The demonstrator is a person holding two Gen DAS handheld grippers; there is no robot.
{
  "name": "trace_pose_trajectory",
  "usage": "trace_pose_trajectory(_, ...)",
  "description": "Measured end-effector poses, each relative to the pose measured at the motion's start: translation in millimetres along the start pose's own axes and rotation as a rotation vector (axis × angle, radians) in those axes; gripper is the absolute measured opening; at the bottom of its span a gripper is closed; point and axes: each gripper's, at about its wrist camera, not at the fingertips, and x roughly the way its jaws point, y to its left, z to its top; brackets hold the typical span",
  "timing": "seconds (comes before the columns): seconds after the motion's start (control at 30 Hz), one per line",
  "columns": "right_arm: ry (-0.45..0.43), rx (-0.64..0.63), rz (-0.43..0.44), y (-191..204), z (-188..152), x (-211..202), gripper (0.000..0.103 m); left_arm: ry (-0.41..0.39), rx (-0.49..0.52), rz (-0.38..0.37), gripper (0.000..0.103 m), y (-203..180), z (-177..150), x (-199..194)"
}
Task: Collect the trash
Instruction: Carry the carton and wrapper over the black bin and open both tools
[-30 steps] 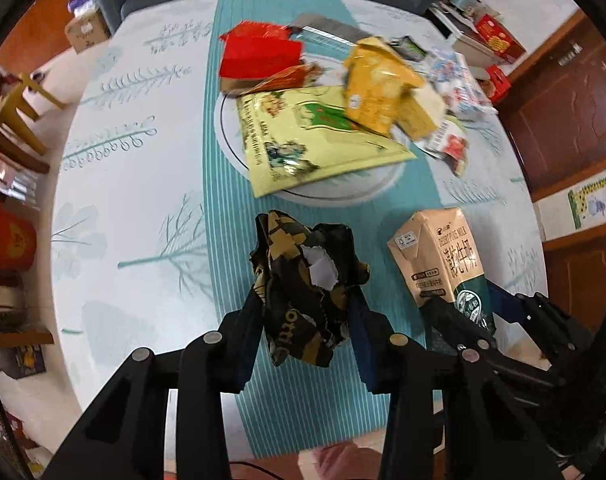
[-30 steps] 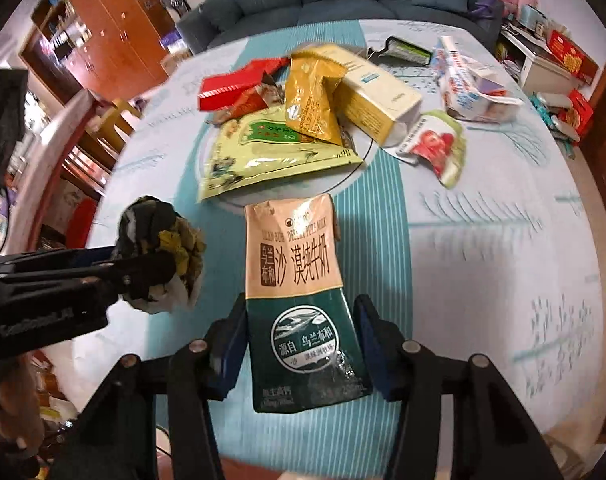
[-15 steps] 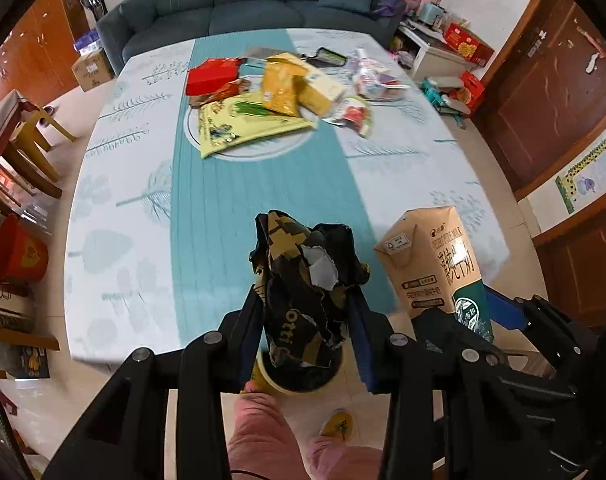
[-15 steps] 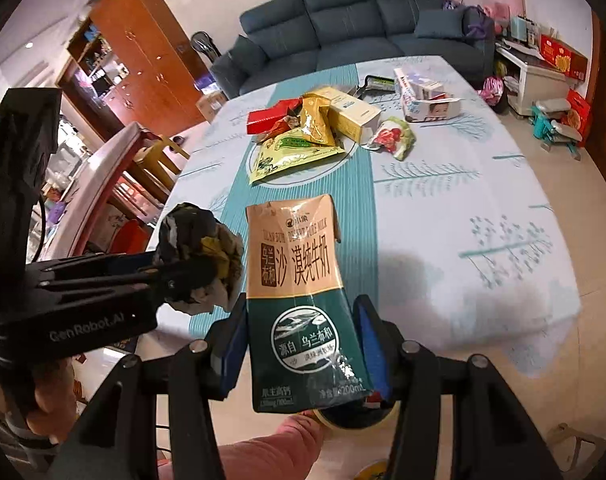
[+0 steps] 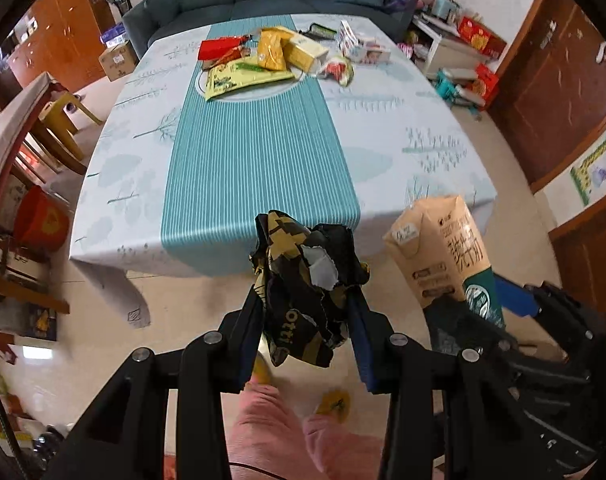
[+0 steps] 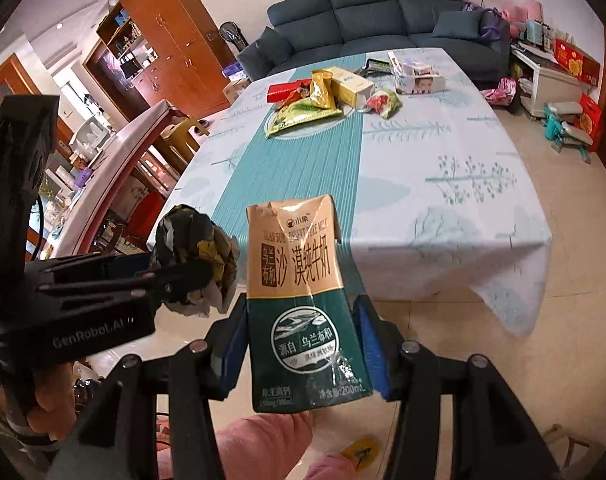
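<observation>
My left gripper (image 5: 305,320) with fingers clamped on a crumpled wrapper (image 5: 303,292) off the bench (image 5: 403,128) edge, above the floor, my right gripper (image 6: 303,344) beside it, fingers clamped on a milk carton (image 6: 303,300), snack packets (image 6: 303,114) far back on the bench

Left gripper (image 5: 303,332) pads: we see them mostly covered by the crumpled wrapper (image 5: 303,280).
Milk carton (image 6: 303,300) sides: hidden where the right gripper (image 6: 303,356) clamps it.
Carton in left view: its base is lost behind black linkage.
Fine print near carton base: too small for us to read.
Plate (image 5: 255,94): largely buried under snack bags (image 5: 243,76).
</observation>
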Motion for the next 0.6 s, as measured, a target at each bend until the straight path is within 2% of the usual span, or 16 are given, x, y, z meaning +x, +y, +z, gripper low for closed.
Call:
trace_pose_trajectory(0.17, -0.001, 0.044, 0.009, -7, -19, 7, 0.051, 0.047, 0.031, 0.036, 0.039, -8, -18, 17)
trace_pose_trajectory(0.33, 0.014, 0.111, -0.005, -18, -42, 32, 0.051, 0.094, 0.045, 0.052, 0.039, -6, -34, 48)
trace_pose_trajectory(0.5, 0.013, 0.145, -0.054, -28, -67, 70, 0.051, 0.123, 0.067, 0.059, 0.039, 0, -50, 100)
trace_pose_trajectory(0.6, 0.012, 0.162, -0.086, -36, -86, 103, 0.051, 0.139, 0.075, 0.059, 0.039, 7, -62, 144)
